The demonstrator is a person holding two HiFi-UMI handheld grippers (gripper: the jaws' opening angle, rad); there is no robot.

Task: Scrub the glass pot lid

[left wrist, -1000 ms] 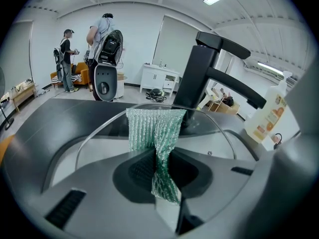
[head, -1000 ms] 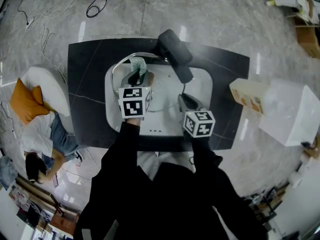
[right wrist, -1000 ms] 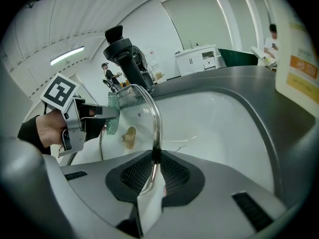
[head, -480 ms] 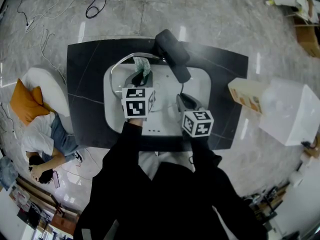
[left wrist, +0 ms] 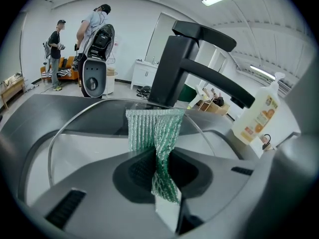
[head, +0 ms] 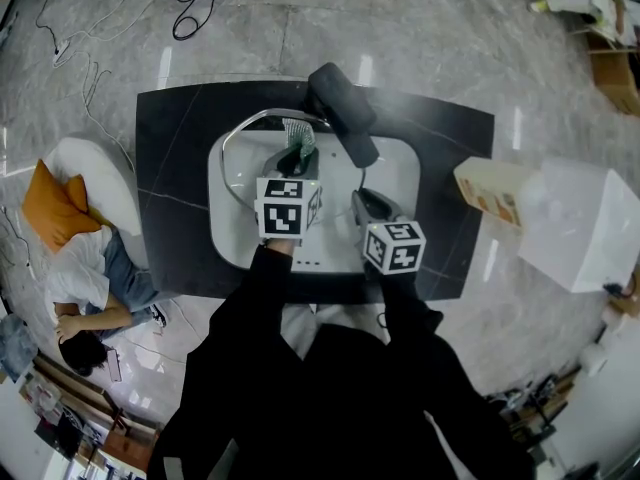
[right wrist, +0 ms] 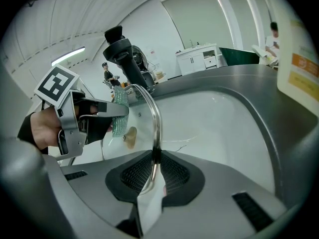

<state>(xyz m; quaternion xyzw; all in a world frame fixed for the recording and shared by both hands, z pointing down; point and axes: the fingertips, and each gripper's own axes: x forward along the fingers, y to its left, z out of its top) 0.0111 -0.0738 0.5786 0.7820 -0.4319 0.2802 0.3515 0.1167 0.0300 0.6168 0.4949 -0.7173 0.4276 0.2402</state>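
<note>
Left gripper (left wrist: 162, 180) jaws are closed on the green scouring cloth (left wrist: 155, 128), positioned at the 12 o'clock side of the glass pot lid (right wrist: 155, 116). Right gripper (right wrist: 153, 169) jaws clamp the lid's metal rim at 4 o'clock.

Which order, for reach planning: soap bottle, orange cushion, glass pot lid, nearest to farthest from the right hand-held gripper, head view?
1. glass pot lid, in the right hand-held gripper
2. soap bottle, right side
3. orange cushion, far left
</note>
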